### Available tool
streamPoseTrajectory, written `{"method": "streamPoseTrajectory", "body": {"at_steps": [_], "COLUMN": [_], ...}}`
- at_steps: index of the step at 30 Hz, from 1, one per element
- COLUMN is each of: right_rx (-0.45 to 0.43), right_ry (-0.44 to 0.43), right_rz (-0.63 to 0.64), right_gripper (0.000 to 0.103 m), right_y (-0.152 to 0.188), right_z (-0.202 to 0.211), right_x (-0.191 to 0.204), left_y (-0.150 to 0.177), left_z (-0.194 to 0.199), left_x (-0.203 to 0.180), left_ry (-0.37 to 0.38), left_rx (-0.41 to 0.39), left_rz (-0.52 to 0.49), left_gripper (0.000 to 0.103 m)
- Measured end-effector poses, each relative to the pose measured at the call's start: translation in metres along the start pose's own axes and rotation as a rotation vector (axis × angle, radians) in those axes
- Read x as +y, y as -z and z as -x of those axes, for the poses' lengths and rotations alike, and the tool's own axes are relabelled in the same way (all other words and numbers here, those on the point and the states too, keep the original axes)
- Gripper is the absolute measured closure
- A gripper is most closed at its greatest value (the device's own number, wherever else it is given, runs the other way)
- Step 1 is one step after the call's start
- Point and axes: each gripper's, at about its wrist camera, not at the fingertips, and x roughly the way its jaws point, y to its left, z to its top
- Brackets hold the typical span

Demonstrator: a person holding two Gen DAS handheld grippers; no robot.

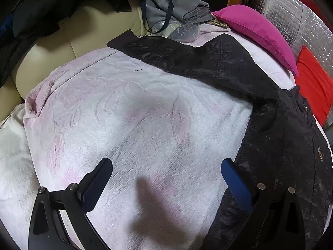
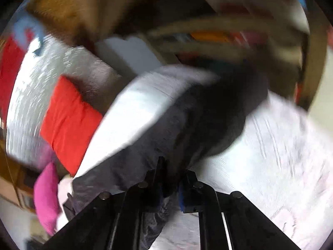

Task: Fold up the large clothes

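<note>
A large black jacket (image 1: 270, 125) lies spread over a pale pink fleece blanket (image 1: 135, 125), one sleeve reaching toward the upper left. My left gripper (image 1: 166, 170) hovers open above the blanket, its right finger next to the jacket's edge, nothing between the fingers. The right wrist view is blurred by motion. There my right gripper (image 2: 171, 177) is shut on a fold of the black jacket (image 2: 187, 120), and the cloth trails forward from the jaws across the blanket (image 2: 281, 156).
A magenta cushion (image 1: 260, 33) and a red cushion (image 1: 314, 87) lie at the blanket's far right, by silver foil sheeting (image 1: 301, 20). Grey clothes and a bag (image 1: 172, 10) sit behind. Dark garments (image 1: 31, 20) drape a cream sofa (image 1: 83, 35) at left.
</note>
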Motion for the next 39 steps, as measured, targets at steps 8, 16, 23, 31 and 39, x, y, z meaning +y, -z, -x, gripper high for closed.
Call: {"method": "streamPoseTrajectory", "body": {"at_steps": [8, 16, 23, 31, 39], "right_rx": [-0.25, -0.162, 0.261, 0.244, 0.136], "right_ry": [-0.159, -0.332, -0.301, -0.496, -0.52], "right_rz": [0.52, 1.024, 1.042, 0.635, 0.452], "right_gripper": [0.093, 0.089, 0.0, 0.0, 0.0], "right_y": [0.043, 0.257, 0.366, 0.285, 0.254], "right_z": [0.105, 0.123, 0.038, 0.08, 0.111], "right_x": [0.216, 0.332, 0.283, 0.211, 0.118], "left_y": [0.007, 0.01, 0.003, -0.008, 0.003], "left_z": [0.01, 0.027, 0.044, 0.07, 0.109], "left_x": [0.011, 0.019, 0.009, -0.057, -0.236], "left_ry": [0.021, 0.035, 0.044, 0.049, 0.132], "left_rx": [-0.031, -0.057, -0.085, -0.159, -0.233], "left_rz": [-0.007, -0.017, -0.067, -0.248, -0.679], "left_gripper": [0.0, 0.0, 0.0, 0.0, 0.0]}}
